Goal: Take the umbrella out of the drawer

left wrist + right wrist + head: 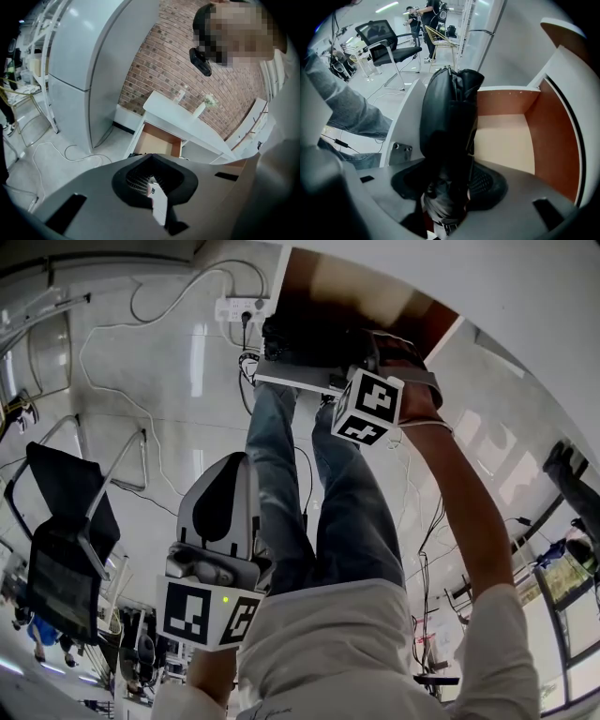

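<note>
A black folded umbrella (447, 117) stands up out of the open drawer (553, 131), whose inside is brown with white edges. My right gripper (450, 187) points steeply down over it. The umbrella's lower end sits between the jaws, and the ribbed right pad (490, 180) still shows beside it. In the head view the right gripper (352, 362) reaches into the drawer (291, 379) behind its marker cube, next to the dark umbrella (305, 343). My left gripper (230, 474) hangs low at the left, away from the drawer, with nothing in it. Its jaws (152, 183) face the drawer (157, 143) from afar.
The person's jeans-clad legs (281, 474) stand in front of the drawer. A black office chair (66, 521) is at the left, and a power strip (242, 307) with loose cables lies on the floor. On the white table (187, 124) above the drawer are a bottle (180, 93) and a vase (201, 108).
</note>
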A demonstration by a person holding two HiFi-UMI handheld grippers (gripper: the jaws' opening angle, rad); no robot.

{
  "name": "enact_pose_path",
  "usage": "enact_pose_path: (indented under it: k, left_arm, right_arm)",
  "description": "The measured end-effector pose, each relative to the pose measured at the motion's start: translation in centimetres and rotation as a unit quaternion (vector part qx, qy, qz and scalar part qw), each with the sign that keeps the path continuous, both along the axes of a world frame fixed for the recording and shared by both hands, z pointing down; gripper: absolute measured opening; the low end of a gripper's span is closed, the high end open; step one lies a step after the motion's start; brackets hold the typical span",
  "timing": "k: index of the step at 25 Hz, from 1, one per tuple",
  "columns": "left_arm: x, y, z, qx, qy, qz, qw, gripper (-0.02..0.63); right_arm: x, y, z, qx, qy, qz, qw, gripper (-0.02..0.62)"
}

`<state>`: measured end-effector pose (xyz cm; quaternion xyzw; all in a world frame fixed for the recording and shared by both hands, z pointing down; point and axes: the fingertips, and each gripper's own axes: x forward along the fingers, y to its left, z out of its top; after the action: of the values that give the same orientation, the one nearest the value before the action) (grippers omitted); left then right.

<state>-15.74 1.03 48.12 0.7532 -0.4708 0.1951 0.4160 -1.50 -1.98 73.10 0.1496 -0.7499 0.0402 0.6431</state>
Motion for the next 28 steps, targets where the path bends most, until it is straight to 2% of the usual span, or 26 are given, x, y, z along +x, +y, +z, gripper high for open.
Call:
enact_pose_path:
  k: [28]
  left_arm:
    - [-0.6,-1.1,-3.6,0.038,-0.001,-0.018,0.9991,0.017]
  right_arm:
    - [0.1,0.5,-4.2,-0.001,-0.011,0.025,1.0,0.23]
